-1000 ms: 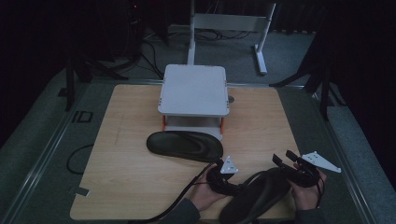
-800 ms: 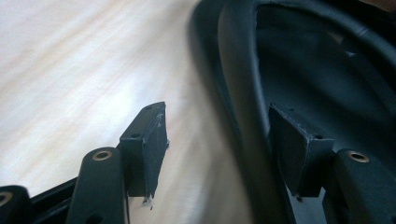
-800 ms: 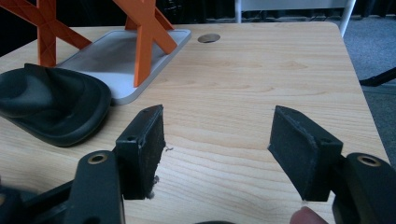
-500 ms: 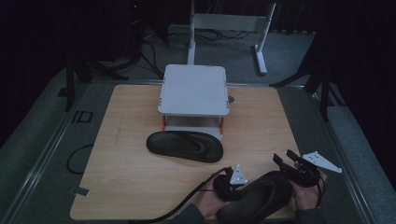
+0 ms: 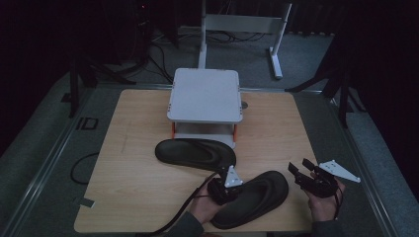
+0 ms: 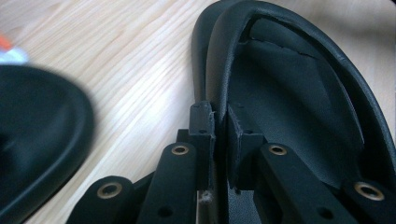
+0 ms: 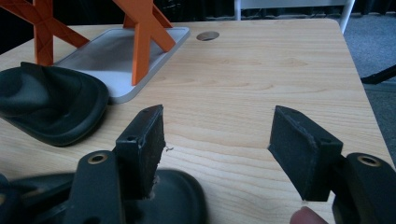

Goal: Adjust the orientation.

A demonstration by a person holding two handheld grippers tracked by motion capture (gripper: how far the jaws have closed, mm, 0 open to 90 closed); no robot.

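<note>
The near black rubber flip-flop (image 5: 254,197) is pinched at its strap by the just-closed left gripper (image 6: 219,123), the right gripper (image 7: 217,140) held spread; lifting is judged next.

High view overhead, facing forward-down; tool views close, sharing table (image 5: 138,197).

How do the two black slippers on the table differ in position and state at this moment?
The near slipper lies by the table's front edge, angled; the far slipper lies crosswise before the grey stand. The left gripper has just closed on the near slipper's strap; the far slipper is untouched. The right gripper is open. Both slippers are black.
</note>
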